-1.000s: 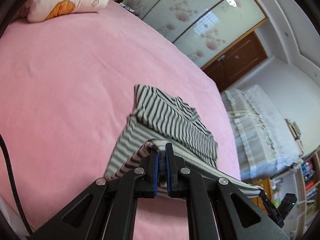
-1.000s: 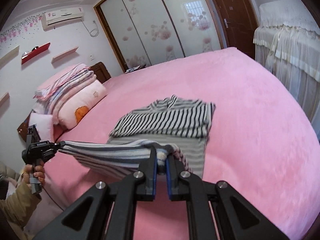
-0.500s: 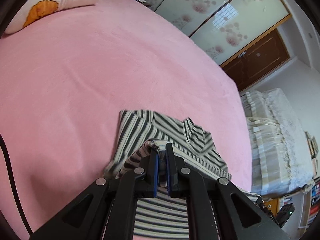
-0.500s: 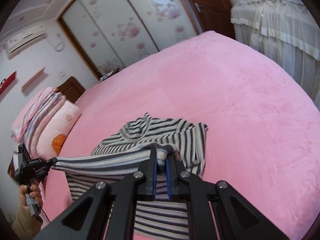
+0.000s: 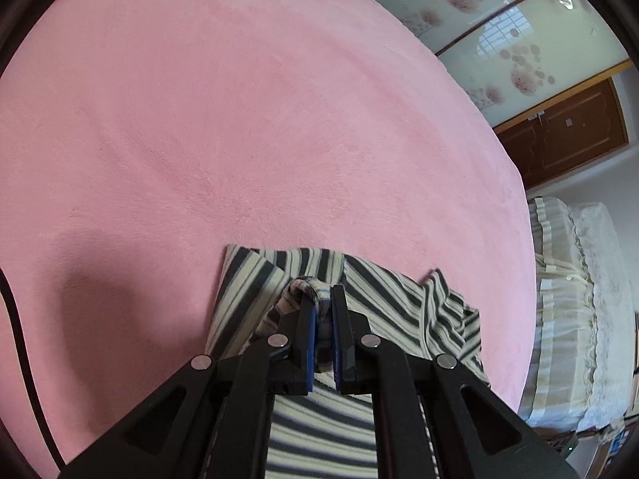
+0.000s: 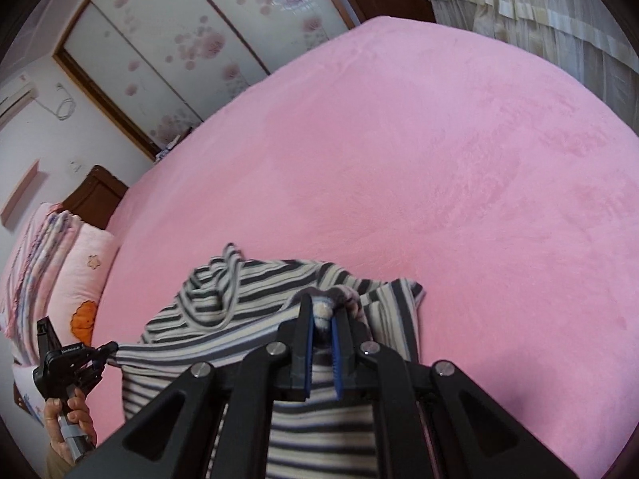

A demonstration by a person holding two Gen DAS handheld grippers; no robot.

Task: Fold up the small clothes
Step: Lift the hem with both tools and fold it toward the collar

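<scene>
A wide bed [image 6: 459, 167] covered in pink plush fills my view. A striped garment [image 6: 255, 291] lies partly on it; pillows [image 6: 80, 263] rest at its head.

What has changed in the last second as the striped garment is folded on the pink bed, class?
Both grippers, left and right, carried the striped garment's held edge forward over its far part, covering most of it. Both stayed clamped on that edge; the pink bed is unchanged.
</scene>
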